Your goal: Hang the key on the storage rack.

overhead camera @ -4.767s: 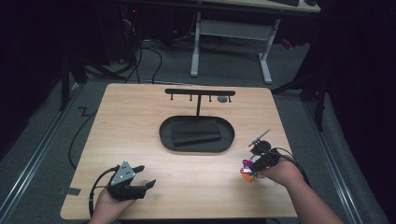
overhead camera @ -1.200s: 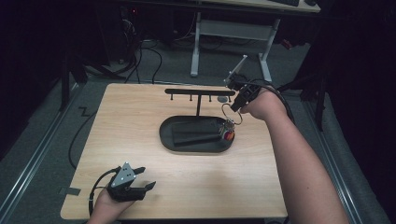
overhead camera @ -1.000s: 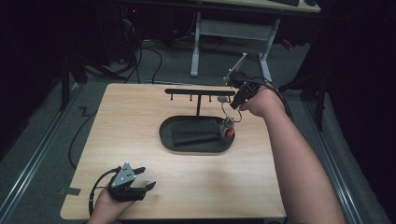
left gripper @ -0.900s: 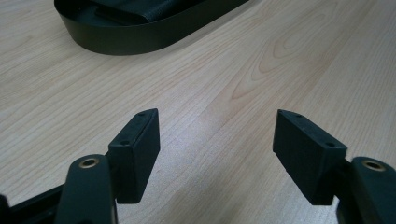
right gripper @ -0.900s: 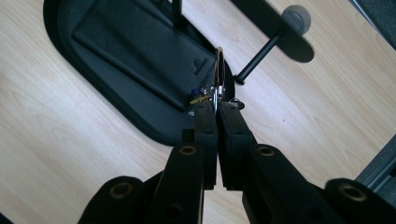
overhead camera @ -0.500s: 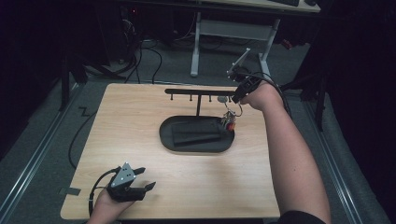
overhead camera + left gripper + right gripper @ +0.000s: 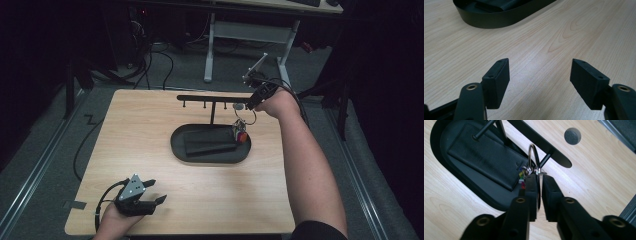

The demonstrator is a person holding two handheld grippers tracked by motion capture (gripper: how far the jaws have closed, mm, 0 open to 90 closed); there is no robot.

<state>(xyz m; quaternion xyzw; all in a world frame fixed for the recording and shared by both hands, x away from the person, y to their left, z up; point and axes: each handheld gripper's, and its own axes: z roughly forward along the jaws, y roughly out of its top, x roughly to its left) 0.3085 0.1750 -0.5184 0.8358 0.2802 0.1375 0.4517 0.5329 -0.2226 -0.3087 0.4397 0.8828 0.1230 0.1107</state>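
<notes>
A metal key ring (image 7: 529, 155) with a small red and coloured charm (image 7: 241, 136) hangs at a peg near the right end of the black hook rack (image 7: 210, 98). My right gripper (image 7: 539, 178) points down at it. Its jaws have just been opening: a narrow gap shows between them, and the ring still runs through that gap. The charm dangles over the right end of the black oval tray (image 7: 210, 156), beside the black wallet (image 7: 484, 155) lying in it. My left gripper (image 7: 540, 75) rests open on the table's front left (image 7: 159, 200), nothing between its jaws.
A grey round cap (image 7: 572, 135) lies on the wood just behind the rack's right end. The rack's post rises from the tray's middle. Past the table's far edge there are cables and a desk frame on the floor.
My right hand carried the key ring from the table's front right up to the tray, then a little back to the rack's right end. The left hand has stayed put.
</notes>
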